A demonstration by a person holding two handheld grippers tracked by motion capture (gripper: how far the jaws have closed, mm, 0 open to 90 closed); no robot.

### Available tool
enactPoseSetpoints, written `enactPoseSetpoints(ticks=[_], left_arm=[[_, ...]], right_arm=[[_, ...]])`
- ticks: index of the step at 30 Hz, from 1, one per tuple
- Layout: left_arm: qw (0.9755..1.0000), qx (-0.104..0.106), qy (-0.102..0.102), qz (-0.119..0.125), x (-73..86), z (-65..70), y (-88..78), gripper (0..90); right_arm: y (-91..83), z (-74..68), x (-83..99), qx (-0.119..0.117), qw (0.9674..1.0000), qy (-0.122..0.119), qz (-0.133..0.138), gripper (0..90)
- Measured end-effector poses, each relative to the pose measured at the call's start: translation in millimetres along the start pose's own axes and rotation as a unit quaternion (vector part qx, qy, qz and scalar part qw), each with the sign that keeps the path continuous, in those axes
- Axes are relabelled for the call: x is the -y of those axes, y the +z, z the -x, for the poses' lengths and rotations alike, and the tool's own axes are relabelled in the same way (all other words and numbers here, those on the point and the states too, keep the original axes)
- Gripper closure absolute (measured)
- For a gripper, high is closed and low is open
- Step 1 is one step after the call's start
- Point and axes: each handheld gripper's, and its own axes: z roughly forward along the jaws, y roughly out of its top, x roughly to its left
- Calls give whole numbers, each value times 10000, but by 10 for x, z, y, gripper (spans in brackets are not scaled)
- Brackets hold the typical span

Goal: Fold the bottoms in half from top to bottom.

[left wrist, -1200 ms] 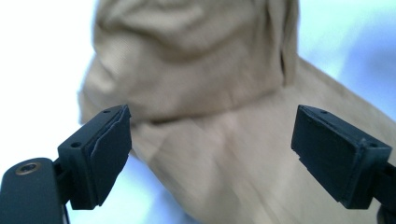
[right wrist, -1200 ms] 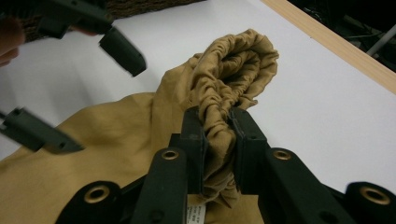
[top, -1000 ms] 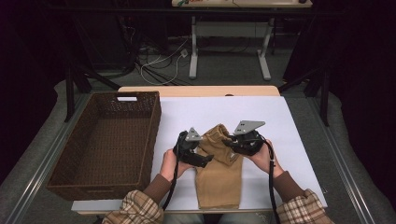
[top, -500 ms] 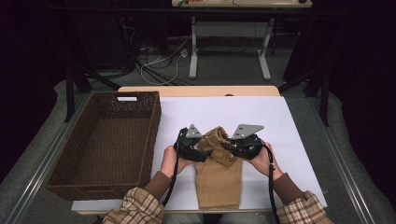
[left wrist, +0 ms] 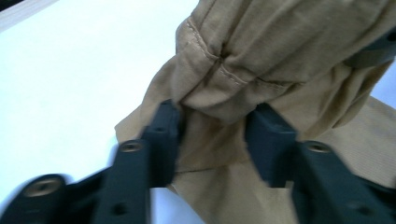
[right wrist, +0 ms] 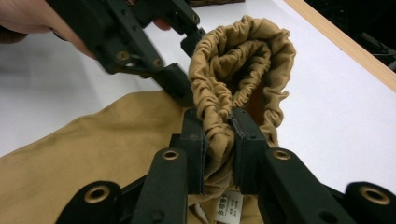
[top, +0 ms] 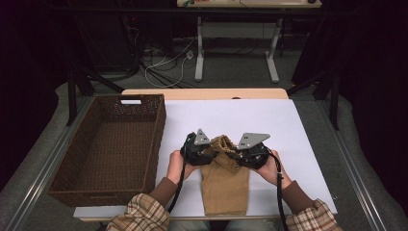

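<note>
A tan garment (top: 226, 187) lies on the white table (top: 288, 125), its lower part flat and its gathered waistband lifted between the two grippers. My right gripper (right wrist: 218, 135) is shut on the elastic waistband (right wrist: 243, 51), beside a white label (right wrist: 229, 207). My left gripper (left wrist: 215, 135) has just been closing its jaws, and a bunched fold of the garment (left wrist: 280, 46) sits squeezed between the pads. In the high view the left gripper (top: 211, 149) and right gripper (top: 231, 154) face each other across the raised cloth. The left gripper (right wrist: 187, 63) also appears in the right gripper view, at the waistband's far side.
A brown wicker basket (top: 156, 134) stands with nothing in it on the table's left part. A wooden table edge (top: 207, 93) runs along the back. Table legs and cables lie on the floor beyond. Plaid sleeves (top: 139, 216) come in from the bottom.
The garment's top has bunched up higher between the grippers, and the left gripper's jaws have drawn in around the cloth. Both hands stay about where they were.
</note>
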Motion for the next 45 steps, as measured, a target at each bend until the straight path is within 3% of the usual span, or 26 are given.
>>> enactPoseSetpoints(ticks=[4,8,14,23,29,35,39,42,45], left_arm=[[10000,-27,8,79,34,4,14,759],[9998,-16,-25,171,57,13,17,848],[9996,-32,24,268,80,35,-9,870],[9996,-31,180,224,139,101,-70,870],[9996,-61,219,188,172,114,-96,869],[9997,-37,208,103,208,127,-133,865],[9998,-32,207,-23,216,134,-155,855],[9996,-74,232,-124,217,143,-181,837],[9992,-144,245,-290,218,168,-209,796]], right_arm=[[3,-10,13,-20,10000,14,10,764],[3,-15,18,-36,10000,12,11,757],[-29,-7,38,-42,9999,92,32,676],[-109,17,168,-129,9994,305,-27,382],[-177,17,231,-276,9988,395,8,268],[-298,49,268,-260,9982,504,210,253],[-342,85,301,-206,9977,591,250,315],[-338,98,320,-232,9980,557,171,368],[-297,115,357,-243,9983,520,-101,390]])
